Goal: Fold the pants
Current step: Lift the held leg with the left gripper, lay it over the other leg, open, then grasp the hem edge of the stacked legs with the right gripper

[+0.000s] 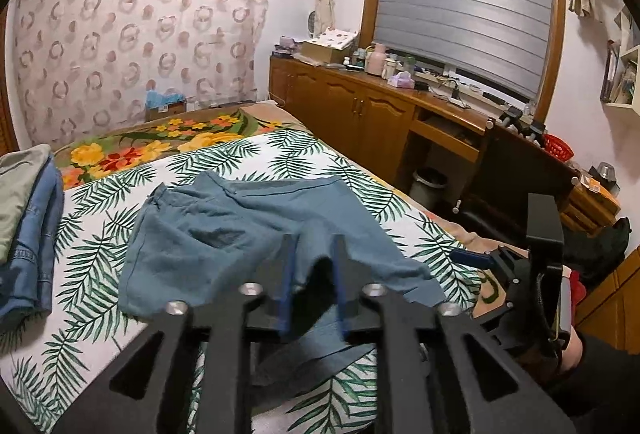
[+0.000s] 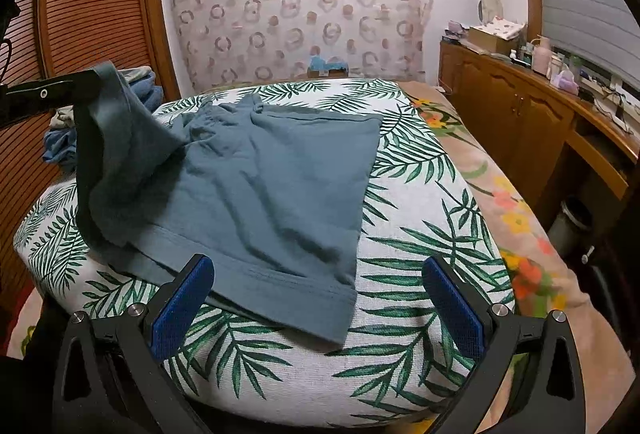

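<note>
now left tool pinching lifted blue pants hem, right tool spread wide

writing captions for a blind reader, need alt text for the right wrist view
Blue shorts lie on a leaf-print bedcover, one leg lifted by the left claw. The right claw hangs open over the near hem.

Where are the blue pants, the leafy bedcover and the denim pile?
blue pants (image 2: 280,185): right wrist view, middle of the flat leg.
leafy bedcover (image 2: 420,234): right wrist view, bare patch right of the pants.
denim pile (image 1: 38,234): left wrist view, its folded side.
</note>
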